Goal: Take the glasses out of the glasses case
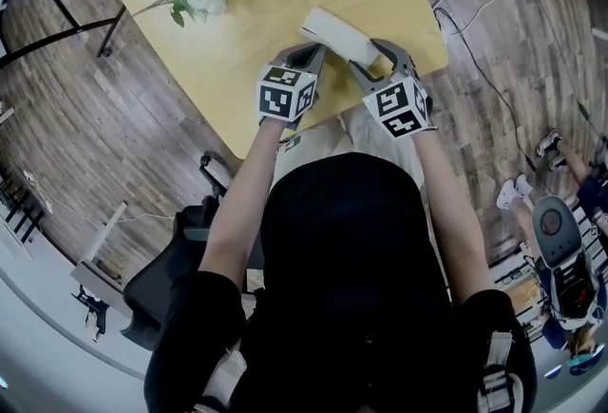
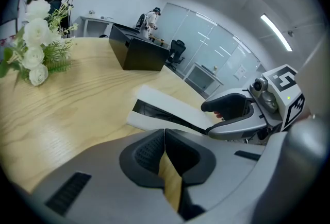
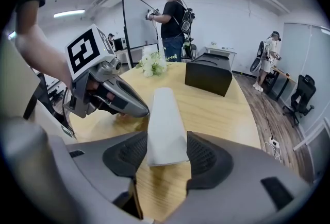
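White case (image 1: 340, 34) on the table (image 1: 237, 50), near end grasped by right hand-held gripper (image 3: 166, 152).
Left hand-held gripper (image 2: 165, 135) clenched, empty. Case seems light, stiff, slick: pin base, lift lid (image 2: 175, 107) edge.

Your glasses case (image 1: 340, 36) is a long, pale white box lying flat on the table (image 1: 266, 22), near the edge closest to you. Its lid stands slightly raised, leaving a dark slit along one long side; the inside can't be made out.
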Available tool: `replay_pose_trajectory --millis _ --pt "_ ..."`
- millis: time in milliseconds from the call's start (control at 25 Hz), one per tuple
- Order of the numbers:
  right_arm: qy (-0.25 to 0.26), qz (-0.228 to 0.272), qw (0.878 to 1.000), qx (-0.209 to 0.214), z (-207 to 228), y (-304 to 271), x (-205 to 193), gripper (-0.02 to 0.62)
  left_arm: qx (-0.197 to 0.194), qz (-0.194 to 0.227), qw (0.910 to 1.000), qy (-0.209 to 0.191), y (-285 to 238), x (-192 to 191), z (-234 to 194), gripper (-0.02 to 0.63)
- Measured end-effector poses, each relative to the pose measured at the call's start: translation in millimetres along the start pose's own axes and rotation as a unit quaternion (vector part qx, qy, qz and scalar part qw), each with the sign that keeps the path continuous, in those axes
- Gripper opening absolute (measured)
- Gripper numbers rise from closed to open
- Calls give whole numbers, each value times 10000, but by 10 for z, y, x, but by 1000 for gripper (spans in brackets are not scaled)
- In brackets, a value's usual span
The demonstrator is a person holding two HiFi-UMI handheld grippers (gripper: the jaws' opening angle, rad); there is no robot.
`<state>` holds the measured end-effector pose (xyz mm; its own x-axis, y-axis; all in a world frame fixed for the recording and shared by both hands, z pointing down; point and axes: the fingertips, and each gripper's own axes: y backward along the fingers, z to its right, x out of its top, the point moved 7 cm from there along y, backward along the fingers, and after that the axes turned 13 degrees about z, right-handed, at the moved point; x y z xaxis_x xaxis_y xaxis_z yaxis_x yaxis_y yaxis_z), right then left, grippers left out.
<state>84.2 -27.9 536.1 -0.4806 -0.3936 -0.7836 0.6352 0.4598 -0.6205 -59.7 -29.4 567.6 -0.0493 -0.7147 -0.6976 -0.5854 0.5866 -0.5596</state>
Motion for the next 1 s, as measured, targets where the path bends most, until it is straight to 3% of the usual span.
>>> replay_pose_trajectory --millis 440,600,1000 --pt "128 103 9999 18 47 105 147 154 -44 81 9999 -67 61 163 21 23" --pt "223 133 9996 -107 88 139 176 76 -86 77 9999 -105 52 181 55 23" --pt "283 70 9986 -430 293 159 207 51 -147 64 9998 -136 78 205 139 23"
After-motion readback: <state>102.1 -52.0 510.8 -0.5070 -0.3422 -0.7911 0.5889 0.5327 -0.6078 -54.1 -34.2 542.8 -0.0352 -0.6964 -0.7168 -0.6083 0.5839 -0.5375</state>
